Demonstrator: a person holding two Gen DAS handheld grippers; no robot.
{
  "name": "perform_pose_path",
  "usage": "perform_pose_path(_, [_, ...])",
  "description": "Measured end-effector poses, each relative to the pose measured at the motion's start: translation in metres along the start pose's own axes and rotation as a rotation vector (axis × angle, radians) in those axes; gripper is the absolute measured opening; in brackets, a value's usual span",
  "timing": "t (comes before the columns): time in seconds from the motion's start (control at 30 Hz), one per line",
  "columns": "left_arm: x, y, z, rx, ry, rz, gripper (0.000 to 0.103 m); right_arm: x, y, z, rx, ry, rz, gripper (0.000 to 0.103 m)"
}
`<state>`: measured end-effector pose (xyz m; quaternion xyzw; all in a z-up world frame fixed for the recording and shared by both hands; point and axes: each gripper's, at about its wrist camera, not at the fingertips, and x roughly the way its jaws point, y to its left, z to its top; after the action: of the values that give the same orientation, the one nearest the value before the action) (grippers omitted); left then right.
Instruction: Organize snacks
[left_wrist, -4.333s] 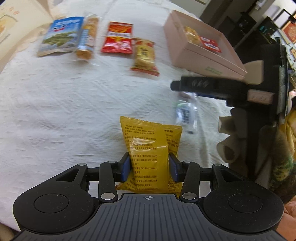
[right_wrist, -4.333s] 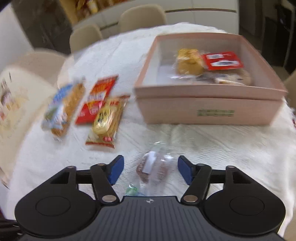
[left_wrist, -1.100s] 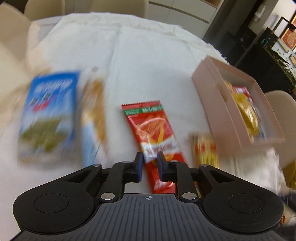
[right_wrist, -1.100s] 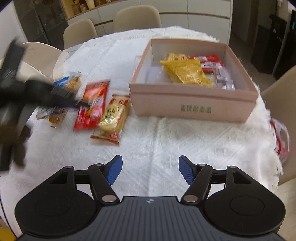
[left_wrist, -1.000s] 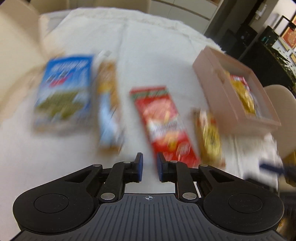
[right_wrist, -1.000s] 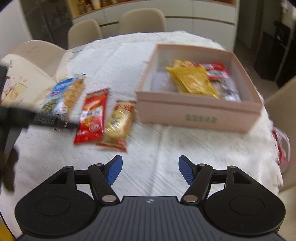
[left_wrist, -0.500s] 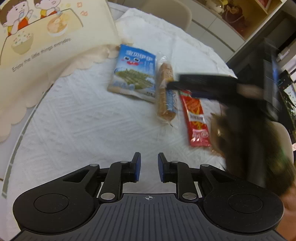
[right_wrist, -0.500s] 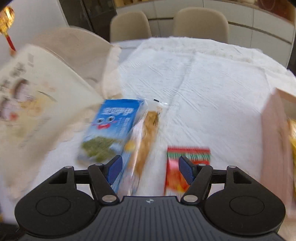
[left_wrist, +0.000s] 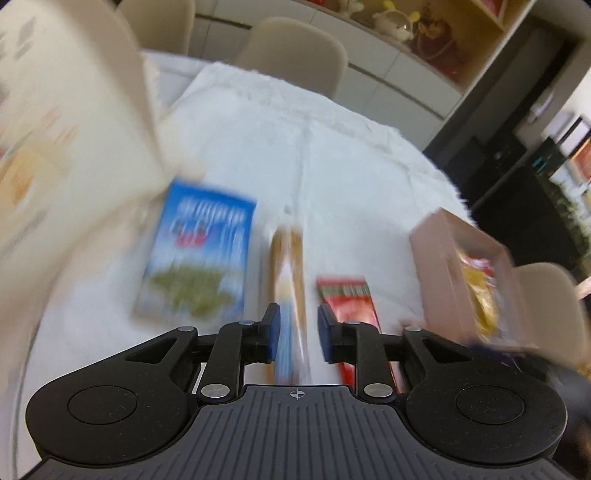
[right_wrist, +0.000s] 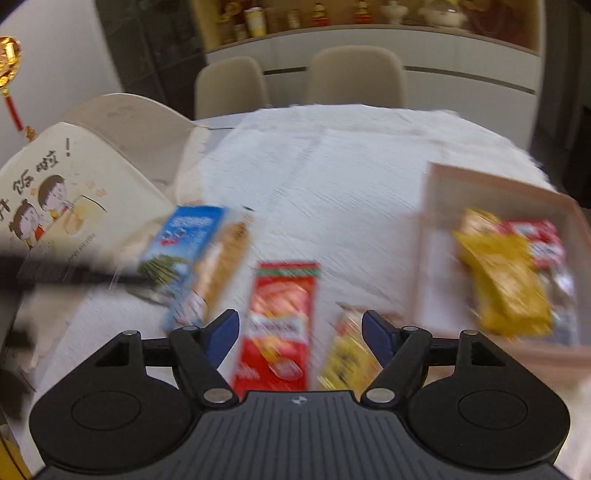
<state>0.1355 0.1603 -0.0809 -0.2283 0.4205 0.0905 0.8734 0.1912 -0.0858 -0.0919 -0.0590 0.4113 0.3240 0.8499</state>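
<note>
Both views are motion-blurred. My left gripper (left_wrist: 296, 332) hangs over a long clear pack of brown biscuits (left_wrist: 286, 258), its jaws a narrow gap apart with the pack showing between them; contact cannot be told. A blue snack bag (left_wrist: 201, 254) lies to its left, a red packet (left_wrist: 347, 299) to its right. My right gripper (right_wrist: 301, 332) is open and empty above the red packet (right_wrist: 280, 317) and a yellow snack pack (right_wrist: 349, 350). The pink box (right_wrist: 428, 229) at right holds a yellow bag (right_wrist: 506, 280) and other packs.
A white textured cloth (right_wrist: 351, 166) covers the round table. A cream cartoon-printed cushion (right_wrist: 55, 206) stands at the left edge. Beige chairs (right_wrist: 354, 74) stand behind the table. The left gripper's dark body (right_wrist: 55, 275) reaches in from the left of the right wrist view.
My left gripper has come down and forward over the biscuit pack, jaws slightly wider. My right gripper has swung right, from over the blue bag to over the red and yellow packs.
</note>
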Motion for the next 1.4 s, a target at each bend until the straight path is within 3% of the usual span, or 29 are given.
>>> perform_pose_path(0.1, [0.043,-0.017,0.014,0.065,0.071,0.116,0.029,-0.007,-0.004,-0.02,-0.026,-0.004,-0.068,0.074])
perform_pose_path(0.13, [0.056,-0.018,0.015,0.066,0.099,0.111,0.032,-0.009,-0.006,-0.026,-0.041,0.0,-0.088,0.074])
perform_pose_path(0.17, [0.062,-0.019,0.014,0.061,0.103,0.098,0.045,-0.009,-0.005,-0.032,-0.057,0.004,-0.102,0.074])
perform_pose_path(0.27, [0.077,-0.021,0.004,0.086,0.13,0.104,0.043,-0.011,0.002,-0.041,-0.109,-0.011,-0.127,0.074])
perform_pose_path(0.33, [0.076,-0.02,-0.003,0.137,0.102,0.114,0.038,-0.008,0.013,-0.043,-0.149,-0.049,-0.134,0.074])
perform_pose_path(0.43, [0.056,-0.004,-0.015,0.054,0.122,0.054,0.034,0.003,0.028,-0.036,-0.2,-0.07,-0.109,0.075])
perform_pose_path(0.5, [0.036,0.009,-0.033,0.008,0.125,0.025,0.033,0.017,0.034,-0.029,-0.199,-0.059,-0.089,0.075])
perform_pose_path(0.7, [-0.006,0.026,-0.087,-0.048,0.168,0.037,0.033,0.066,0.042,-0.011,-0.163,0.004,-0.04,0.075])
perform_pose_path(0.9, [-0.009,0.028,-0.092,-0.087,0.165,0.027,0.033,0.098,0.053,-0.006,-0.185,0.03,-0.063,0.075])
perform_pose_path(0.97, [-0.007,0.028,-0.091,-0.09,0.163,0.024,0.033,0.092,0.053,-0.003,-0.17,0.046,-0.052,0.048])
perform_pose_path(1.07, [-0.008,0.026,-0.092,-0.087,0.157,0.035,0.033,0.067,0.053,-0.005,-0.148,0.035,-0.059,0.046])
perform_pose_path(1.27, [-0.011,0.017,-0.099,-0.102,0.164,0.04,0.033,-0.012,0.037,-0.022,-0.133,-0.004,0.015,0.046])
perform_pose_path(1.4, [-0.017,-0.01,-0.117,-0.052,0.201,-0.037,0.033,-0.055,0.021,-0.039,-0.139,-0.027,0.009,0.046])
